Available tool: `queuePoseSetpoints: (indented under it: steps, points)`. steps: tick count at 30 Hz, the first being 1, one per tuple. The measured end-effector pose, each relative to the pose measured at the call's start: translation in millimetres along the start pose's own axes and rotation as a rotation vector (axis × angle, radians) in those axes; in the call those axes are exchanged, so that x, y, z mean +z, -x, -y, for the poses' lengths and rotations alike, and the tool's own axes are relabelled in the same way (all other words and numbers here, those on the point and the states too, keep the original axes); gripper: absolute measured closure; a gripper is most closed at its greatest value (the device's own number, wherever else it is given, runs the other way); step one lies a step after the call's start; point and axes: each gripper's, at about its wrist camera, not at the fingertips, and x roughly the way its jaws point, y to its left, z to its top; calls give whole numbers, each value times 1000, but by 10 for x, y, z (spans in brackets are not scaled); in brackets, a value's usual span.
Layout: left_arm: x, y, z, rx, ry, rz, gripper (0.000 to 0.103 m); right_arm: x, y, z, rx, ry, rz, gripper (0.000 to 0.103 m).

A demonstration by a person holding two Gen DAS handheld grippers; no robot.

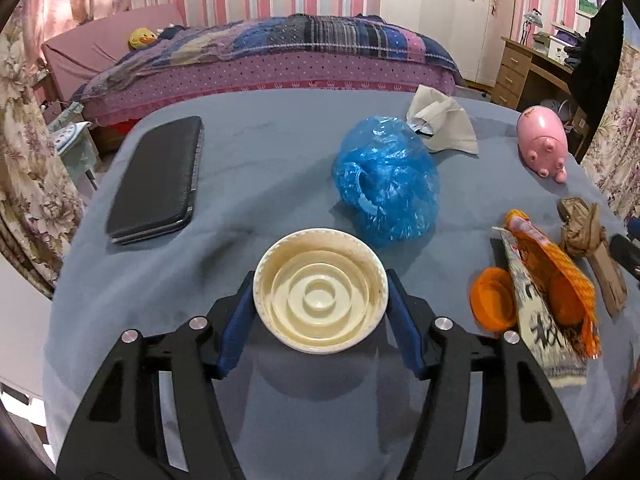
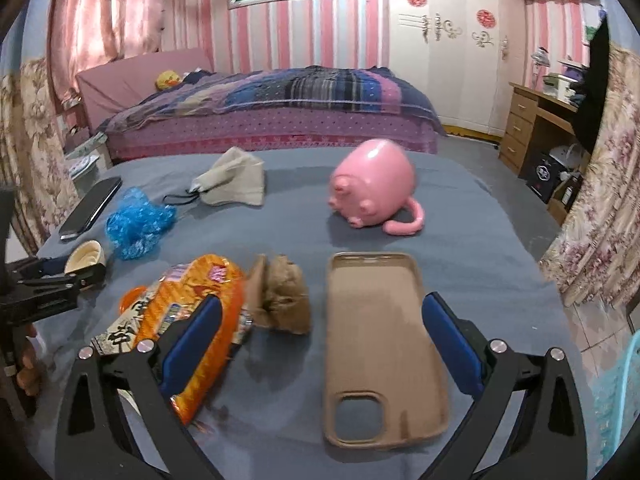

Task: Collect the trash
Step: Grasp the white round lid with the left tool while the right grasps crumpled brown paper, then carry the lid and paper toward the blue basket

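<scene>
The cream lid (image 1: pixel 321 307) is pinched between the left tool (image 1: pixel 320 312) pads, seemingly touching both. The right tool (image 2: pixel 322 344) is spread wide, with the phone case (image 2: pixel 384 344) between its fingers and the orange wrapper (image 2: pixel 200 312) under the left one.

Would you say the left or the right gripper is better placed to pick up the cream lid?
Left. The left gripper already has the cream lid between its fingers; the right gripper stands open over a phone case.
</scene>
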Motion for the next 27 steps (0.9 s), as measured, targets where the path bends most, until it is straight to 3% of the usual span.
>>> queuePoseSetpoints:
  steps: [7, 8, 12, 27]
  points:
    - [-160, 313, -12, 12, 17, 57, 43, 15, -279, -178, 30, 18, -64, 48]
    - [-156, 331, -27, 10, 17, 63, 43, 9, -304, -187, 42, 18, -74, 62]
    - [-128, 443, -48, 10, 17, 91, 43, -8, -302, -193, 80, 28, -71, 64]
    - [-55, 928, 124, 1, 28, 179, 42, -34, 539, 402, -56, 4, 46, 64]
